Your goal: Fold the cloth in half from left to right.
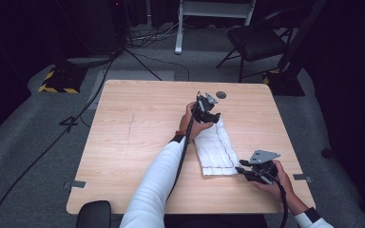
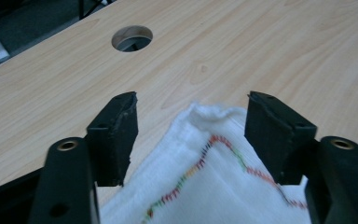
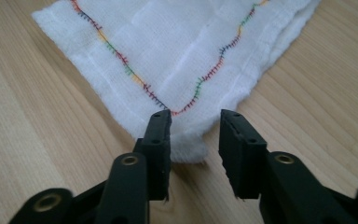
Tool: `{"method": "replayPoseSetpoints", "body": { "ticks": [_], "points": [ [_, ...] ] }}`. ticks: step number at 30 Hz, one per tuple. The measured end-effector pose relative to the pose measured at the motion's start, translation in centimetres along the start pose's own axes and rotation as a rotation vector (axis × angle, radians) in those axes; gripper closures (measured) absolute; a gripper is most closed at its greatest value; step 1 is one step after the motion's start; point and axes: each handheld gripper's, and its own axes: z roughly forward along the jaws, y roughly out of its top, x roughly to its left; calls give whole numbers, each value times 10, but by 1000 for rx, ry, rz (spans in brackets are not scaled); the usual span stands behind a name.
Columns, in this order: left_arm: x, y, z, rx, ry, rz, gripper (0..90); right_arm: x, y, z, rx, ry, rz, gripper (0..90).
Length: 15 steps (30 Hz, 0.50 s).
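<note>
Both grippers parted at opposite corners of the folded white cloth [image 1: 215, 148].

We saw the cloth lying flat on the table [image 1: 133, 137], right of centre. The left gripper [image 2: 191, 123] stood wide apart over its far corner, the right gripper [image 3: 195, 122] partly open at the near corner; neither pressed it.

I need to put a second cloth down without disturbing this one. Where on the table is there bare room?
The table's whole left half, from its left edge to the sleeve, is bare wood. The far strip beside the round hole is free too. The right half is crowded: the white cloth with a claw at each end.
</note>
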Motion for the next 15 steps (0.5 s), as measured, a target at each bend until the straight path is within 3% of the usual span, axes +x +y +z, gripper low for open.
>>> {"method": "replayPoseSetpoints", "body": {
  "ticks": [4, 9, 10, 15],
  "points": [
    [-3, -11, -22, 1, -30, 27, 283, -4, -3, -4, -14, -2, 32, 553],
    [-7, -30, -52, 8, -76, 49, 232, -5, 1, -9, -46, -6, 36, 512],
    [-9, -36, -57, 8, -90, 47, 220, -6, 1, -9, -49, -6, 38, 508],
    [-28, -63, -76, 61, -131, 112, 219, -13, 3, -9, -63, -40, 52, 477]
  ]
}}
